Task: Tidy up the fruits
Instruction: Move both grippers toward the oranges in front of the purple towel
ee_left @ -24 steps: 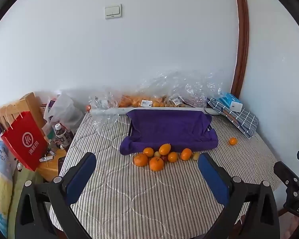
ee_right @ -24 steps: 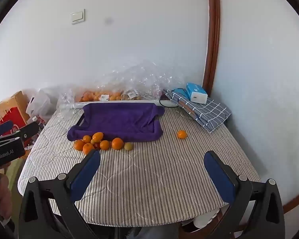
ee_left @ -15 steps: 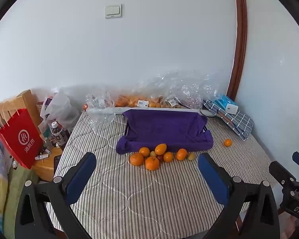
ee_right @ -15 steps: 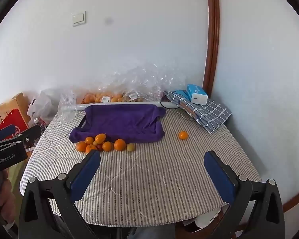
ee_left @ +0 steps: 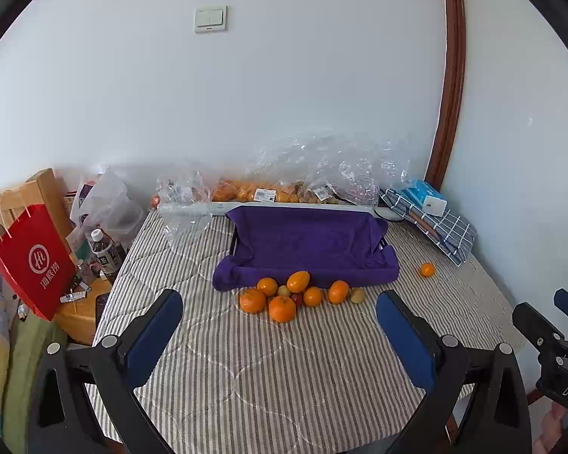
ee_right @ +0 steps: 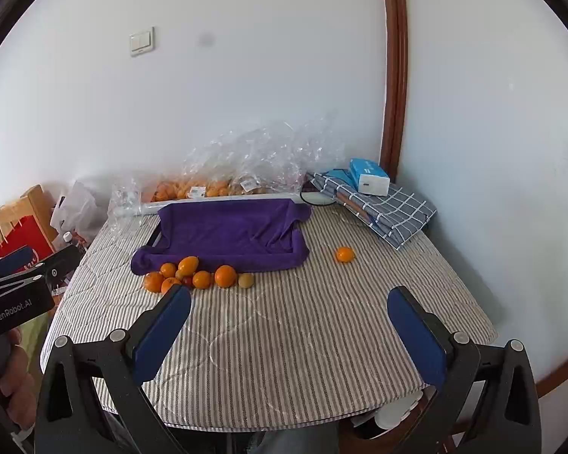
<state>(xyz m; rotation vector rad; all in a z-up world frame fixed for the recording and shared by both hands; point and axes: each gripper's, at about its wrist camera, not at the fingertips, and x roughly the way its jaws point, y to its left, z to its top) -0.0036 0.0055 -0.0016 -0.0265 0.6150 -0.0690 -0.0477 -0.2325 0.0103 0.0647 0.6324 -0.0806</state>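
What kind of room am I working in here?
Probably a lived-in home, not a lab: a table under a striped quilted cloth, a wall light switch, a red paper shopping bag and drink bottles beside it, plus loose oranges by a purple towel-lined tray.

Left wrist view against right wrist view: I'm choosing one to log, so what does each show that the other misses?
Only the left shows the bottle and phone on the side stool. Only the right shows the cushion's near edge and the hand on the left tool. Both share the purple tray, fruit pile, lone orange, and open tools.
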